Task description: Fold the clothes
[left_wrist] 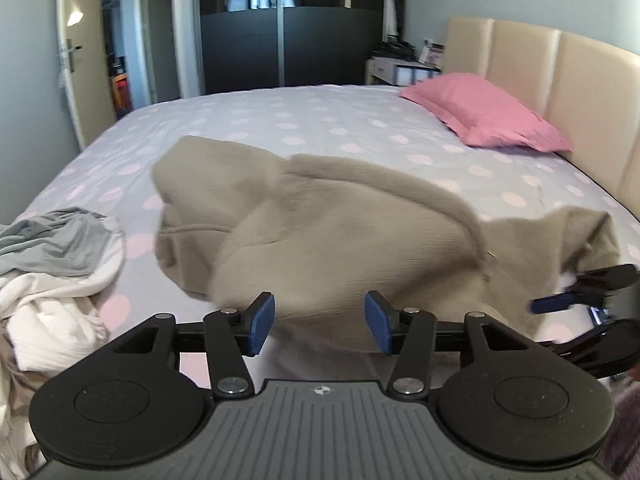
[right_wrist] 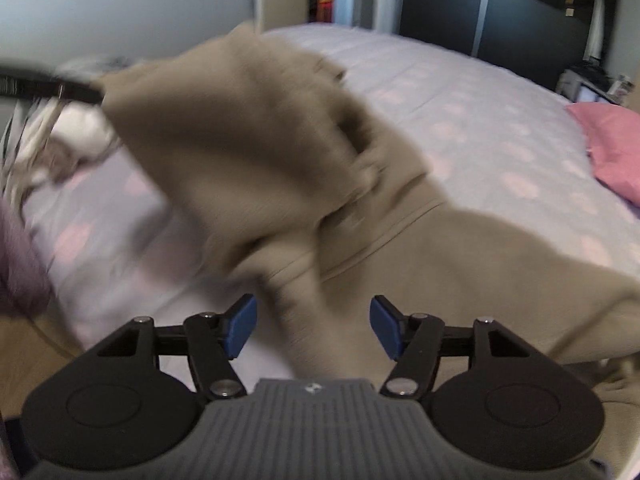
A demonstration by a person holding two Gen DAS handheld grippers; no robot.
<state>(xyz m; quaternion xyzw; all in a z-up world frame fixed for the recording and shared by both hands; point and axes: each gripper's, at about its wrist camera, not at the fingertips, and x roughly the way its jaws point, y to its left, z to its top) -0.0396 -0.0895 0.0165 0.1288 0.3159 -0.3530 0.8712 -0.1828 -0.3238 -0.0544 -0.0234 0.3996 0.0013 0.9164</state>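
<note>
A: What fills the frames, biggest first?

B: The bed (left_wrist: 320, 120), in a pale spotted sheet, runs across the middle of both views; a pink pillow (left_wrist: 488, 116) sits at the upper right of the left wrist view, against the cream headboard (left_wrist: 560, 64).

A: And the garment?

B: The beige hoodie (left_wrist: 320, 232) lies heaped across the centre of the left wrist view, just beyond the left gripper (left_wrist: 320, 322); its near edge hangs between and behind the blue pads; the cloth is blurred, so contact cannot be told.

A: The gripper itself?

B: Its jaws stand wide apart, holding nothing; the right gripper (right_wrist: 313, 328) is likewise spread wide, with a blurred fold of hoodie falling into the gap between the fingers; whether it touches them cannot be told.

A: Anything smaller?

B: A pile of white and grey clothes (left_wrist: 52, 272) lies at the lower left of the left wrist view, apart from the hoodie.
</note>
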